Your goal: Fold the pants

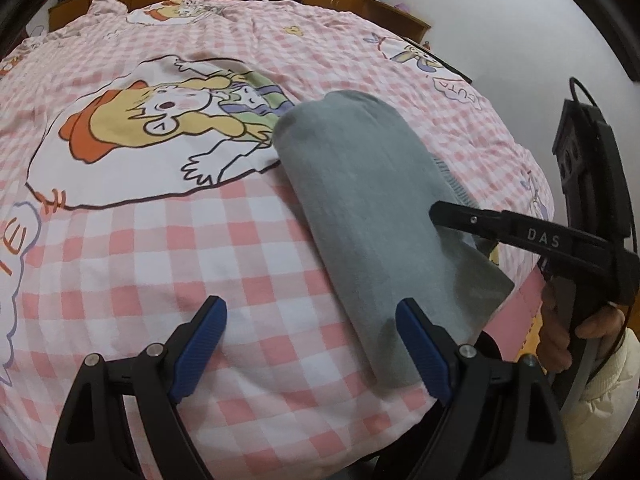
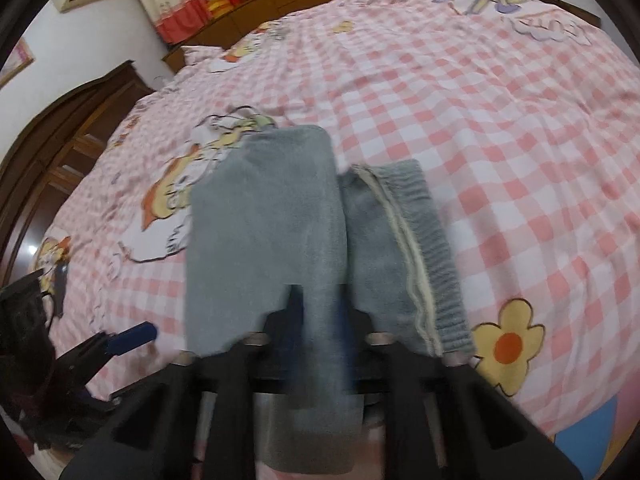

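Grey pants [image 1: 360,216] already a narrow folded bundle at the bed's [image 1: 248,272] near edge, my right tongs [image 2: 316,300] clamped on its end, left tongs [image 1: 308,340] wide open, empty; final fold probably left.

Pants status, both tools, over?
Left tool open, empty, beside the folded grey fleece pants. Right tool shut on pants' near edge. Pants folded on pink checked quilt, ribbed waistband showing. Nothing obstructing.
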The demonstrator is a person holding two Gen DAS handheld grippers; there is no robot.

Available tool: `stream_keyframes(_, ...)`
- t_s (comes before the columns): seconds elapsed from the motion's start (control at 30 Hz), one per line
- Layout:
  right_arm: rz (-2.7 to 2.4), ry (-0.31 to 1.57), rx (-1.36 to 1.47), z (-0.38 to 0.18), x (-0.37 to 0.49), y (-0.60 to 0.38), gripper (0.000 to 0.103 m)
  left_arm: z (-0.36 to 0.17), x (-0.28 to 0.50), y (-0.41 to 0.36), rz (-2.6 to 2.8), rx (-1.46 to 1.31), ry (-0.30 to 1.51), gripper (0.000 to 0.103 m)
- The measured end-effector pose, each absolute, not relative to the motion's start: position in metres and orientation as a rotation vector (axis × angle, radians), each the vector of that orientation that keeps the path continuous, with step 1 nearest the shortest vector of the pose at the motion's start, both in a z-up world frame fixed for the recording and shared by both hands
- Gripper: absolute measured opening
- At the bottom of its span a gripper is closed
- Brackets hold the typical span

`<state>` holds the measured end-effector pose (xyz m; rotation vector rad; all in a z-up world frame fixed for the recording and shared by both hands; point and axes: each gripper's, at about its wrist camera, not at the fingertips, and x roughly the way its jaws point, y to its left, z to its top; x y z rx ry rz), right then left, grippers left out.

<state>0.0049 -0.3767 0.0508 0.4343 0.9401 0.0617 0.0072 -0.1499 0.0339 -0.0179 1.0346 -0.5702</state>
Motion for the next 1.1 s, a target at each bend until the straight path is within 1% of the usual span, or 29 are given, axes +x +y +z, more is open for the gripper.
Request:
stream_keyframes(0.17, 0.059, 0.837, 0.380, 0.092, -0.006, -0.382, 0.010, 0.039, 0.004, -0.150, -0.553, -0.002, 1.009, 0.089)
stream_keyframes(0.3, 0.023, 0.819, 0.301, 0.107, -0.007, -0.390, 0.010, 0.050, 0.004, -0.157, -0.565, 0.006, 0.978, 0.089)
stream_keyframes(0.47, -0.001, 0.855, 0.280, 0.095, 0.003, -0.408, 0.010, 0.059, 0.007, -0.175, -0.594, 0.042, 0.954, 0.089)
stream_keyframes(0.63, -0.034, 0.928, 0.249, 0.060, 0.017, -0.416, 0.012, 0.065, 0.020, -0.197, -0.619, 0.091, 0.903, 0.088)
stream_keyframes(0.7, -0.045, 0.930, 0.231, 0.054, 0.017, -0.418, 0.015, 0.069, 0.029, -0.207, -0.631, 0.103, 0.881, 0.081)
stream_keyframes(0.73, -0.045, 0.929, 0.229, 0.054, 0.017, -0.420, 0.017, 0.071, 0.033, -0.213, -0.642, 0.107, 0.868, 0.076)
stream_keyframes(0.77, -0.045, 0.924, 0.230, 0.056, 0.015, -0.422, 0.017, 0.073, 0.038, -0.219, -0.661, 0.111, 0.852, 0.069)
stream_keyframes(0.8, -0.047, 0.919, 0.232, 0.058, 0.014, -0.423, 0.018, 0.075, 0.042, -0.223, -0.676, 0.115, 0.836, 0.065)
stream_keyframes(0.83, -0.051, 0.909, 0.234, 0.063, 0.011, -0.425, 0.018, 0.076, 0.048, -0.230, -0.700, 0.123, 0.814, 0.055)
stream_keyframes(0.87, -0.054, 0.897, 0.238, 0.069, 0.007, -0.426, 0.018, 0.076, 0.051, -0.235, -0.715, 0.128, 0.811, 0.048)
stream_keyframes(0.93, -0.029, 0.857, 0.251, 0.084, -0.004, -0.425, 0.018, 0.072, 0.062, -0.245, -0.741, 0.128, 0.827, 0.043)
stream_keyframes(1.0, 0.033, 0.830, 0.249, 0.096, -0.013, -0.420, 0.018, 0.066, 0.072, -0.253, -0.746, 0.123, 0.850, 0.043)
stream_keyframes(1.1, 0.093, 0.857, 0.204, 0.097, -0.018, -0.406, 0.018, 0.053, 0.084, -0.263, -0.730, 0.131, 0.885, 0.043)
